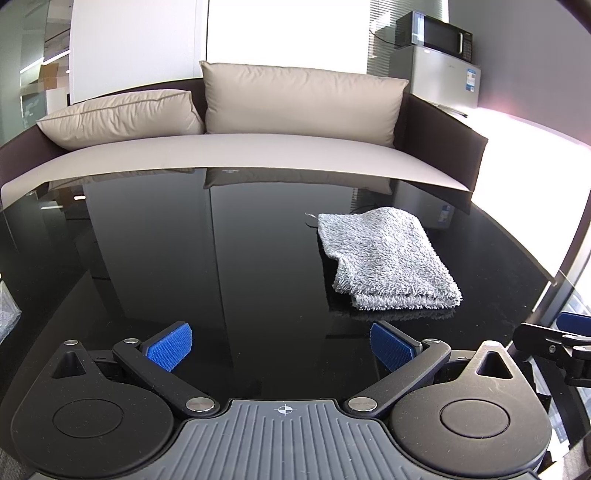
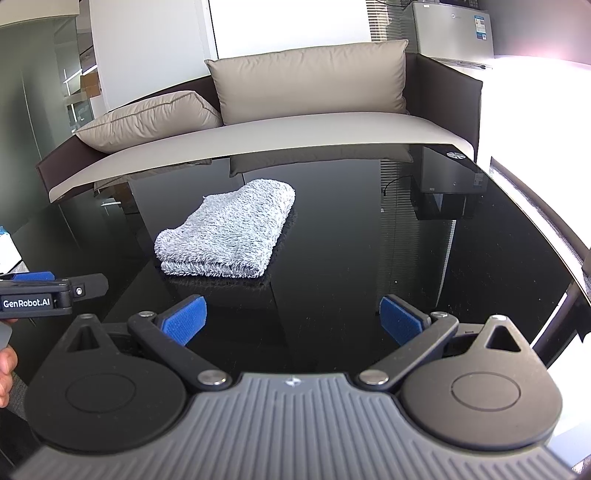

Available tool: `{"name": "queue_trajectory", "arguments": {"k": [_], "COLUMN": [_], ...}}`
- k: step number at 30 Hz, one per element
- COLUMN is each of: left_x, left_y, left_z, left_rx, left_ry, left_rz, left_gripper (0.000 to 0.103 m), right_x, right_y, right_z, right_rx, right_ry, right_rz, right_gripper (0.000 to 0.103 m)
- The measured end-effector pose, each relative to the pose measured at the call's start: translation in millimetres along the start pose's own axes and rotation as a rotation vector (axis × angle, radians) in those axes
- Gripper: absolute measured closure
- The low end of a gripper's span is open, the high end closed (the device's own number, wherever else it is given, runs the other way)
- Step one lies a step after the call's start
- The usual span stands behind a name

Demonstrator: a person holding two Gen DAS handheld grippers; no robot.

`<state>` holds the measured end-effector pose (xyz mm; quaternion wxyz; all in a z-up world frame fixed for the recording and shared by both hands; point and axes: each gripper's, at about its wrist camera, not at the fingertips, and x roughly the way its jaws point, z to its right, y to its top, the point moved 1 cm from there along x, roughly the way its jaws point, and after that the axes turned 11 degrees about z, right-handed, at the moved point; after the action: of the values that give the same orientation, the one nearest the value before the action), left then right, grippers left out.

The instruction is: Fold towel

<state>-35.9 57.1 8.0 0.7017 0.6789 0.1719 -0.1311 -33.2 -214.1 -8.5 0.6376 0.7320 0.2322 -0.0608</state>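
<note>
A fluffy grey towel (image 1: 386, 258) lies folded in layers on the glossy black table (image 1: 221, 258), ahead and to the right in the left wrist view. The right wrist view has the same towel (image 2: 229, 232) ahead and to the left. My left gripper (image 1: 280, 345) hovers over the table near its front edge, open and empty, short of the towel. My right gripper (image 2: 293, 321) is also open and empty, short of the towel and to its right. Each gripper shows at the edge of the other's view.
A sofa (image 1: 258, 147) with beige cushions runs along the table's far edge. A small fridge with a microwave (image 1: 436, 33) on top stands at the back right. A person's hand (image 2: 5, 373) shows at the left edge. Something pale lies at the table's far left (image 1: 5, 314).
</note>
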Motion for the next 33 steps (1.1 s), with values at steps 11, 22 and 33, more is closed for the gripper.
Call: {"name": "queue_trajectory", "arguments": {"k": [11, 22, 33], "left_x": [-8.1, -8.2, -8.2], "left_y": [0.1, -0.4, -0.1], "left_z": [-1.0, 2.2, 4.8], "left_rx": [-0.005, 0.009, 0.020], "left_ry": [-0.001, -0.007, 0.000], "left_rz": [0.016, 0.014, 0.025], "left_gripper": [0.001, 0.001, 0.001], "right_x": [-6.6, -5.6, -4.6], "right_y": [-1.8, -4.0, -4.8], "right_z": [0.2, 0.4, 1.4], "right_rx": [-0.004, -0.010, -0.008], "right_ry": [-0.002, -0.002, -0.002], "right_rz": [0.007, 0.007, 0.007], "right_gripper": [0.001, 0.001, 0.001]}}
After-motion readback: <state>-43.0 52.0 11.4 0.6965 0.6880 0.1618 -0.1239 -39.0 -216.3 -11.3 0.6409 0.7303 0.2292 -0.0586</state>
